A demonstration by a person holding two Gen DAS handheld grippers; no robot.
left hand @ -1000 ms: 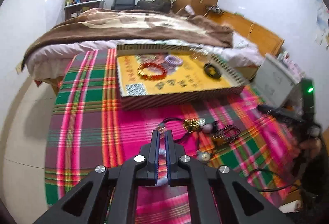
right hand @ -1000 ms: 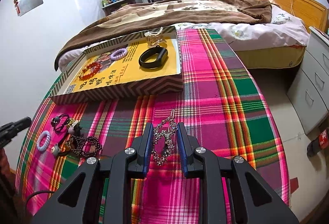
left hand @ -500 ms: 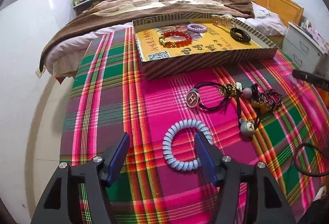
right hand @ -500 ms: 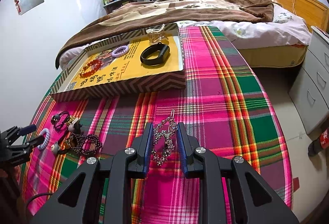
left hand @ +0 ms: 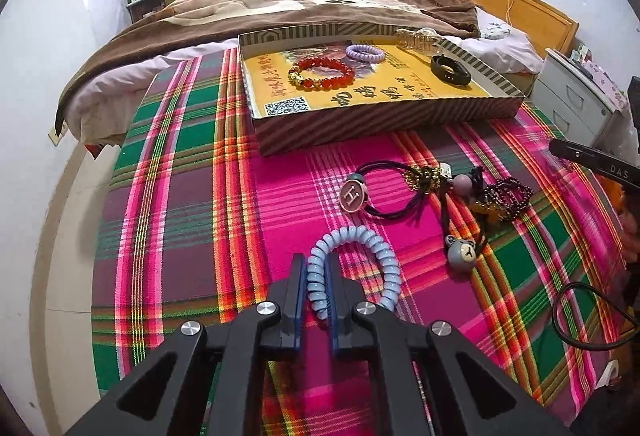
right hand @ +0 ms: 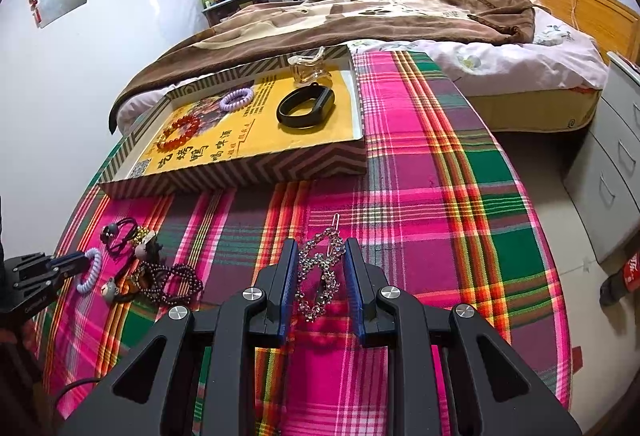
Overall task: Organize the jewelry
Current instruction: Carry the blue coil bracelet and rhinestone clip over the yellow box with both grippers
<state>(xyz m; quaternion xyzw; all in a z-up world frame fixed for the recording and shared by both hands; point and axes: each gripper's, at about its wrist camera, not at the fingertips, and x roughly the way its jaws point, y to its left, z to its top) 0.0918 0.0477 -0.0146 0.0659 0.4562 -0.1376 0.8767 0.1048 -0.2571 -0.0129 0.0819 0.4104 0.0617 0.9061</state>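
The jaws of the left gripper [left hand: 317,282] had just been closing and were pinched on 1 side of the pale blue coil hair tie [left hand: 362,268], whose coils were seen pressed between the 2 pads while the rest of the loop lay on the plaid cloth [left hand: 192,196]. A grip on a single strand was presumably chosen because the springy ring could not be spanned whole. The jaws of the right gripper [right hand: 322,272] were set narrowly, clasping a rhinestone hair clip [right hand: 320,276] across its width, with its bare metal tip projecting forward beyond the fingertips. The cardboard tray [left hand: 384,124] stood farther along the cloth and already held 4 pieces: a red bead bracelet [left hand: 322,74], a lilac coil tie [left hand: 365,53], a black band [left hand: 450,70] and a clear claw clip [left hand: 416,38]. A tangled cluster, comprising a black hair tie [left hand: 384,188] with an H charm and a dark bead bracelet [left hand: 506,196], remained on the cloth just beside the left gripper, evidently still to be sorted. Both held pieces were judged ready for carrying to the tray.
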